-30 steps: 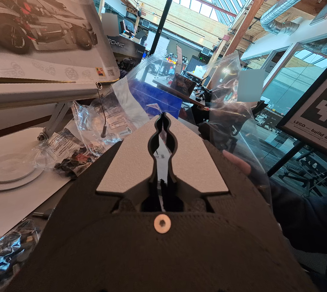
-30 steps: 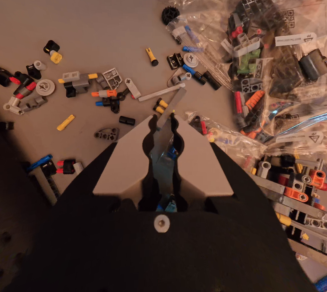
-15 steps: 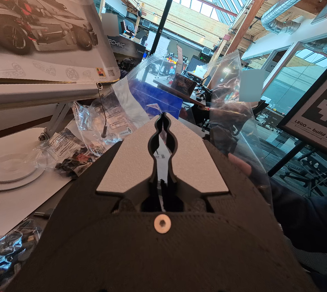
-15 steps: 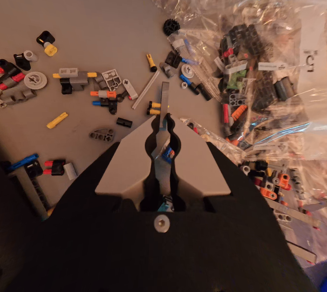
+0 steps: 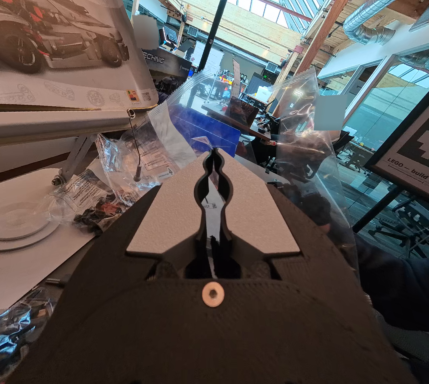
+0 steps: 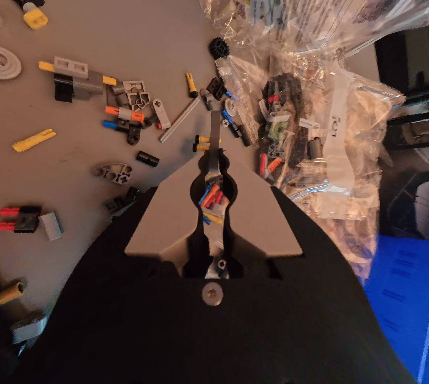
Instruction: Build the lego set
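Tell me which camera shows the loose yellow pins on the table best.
The right wrist view: it looks down on the table, with yellow pins scattered clearly among other loose pieces. The left wrist view points up toward the room and shows none of them.

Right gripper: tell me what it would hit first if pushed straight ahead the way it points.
The right gripper is shut on a flat grey strip that sticks out ahead of its tips. Likely first contact is that strip's far end meeting the small grey connector on the table, though depth is unclear.
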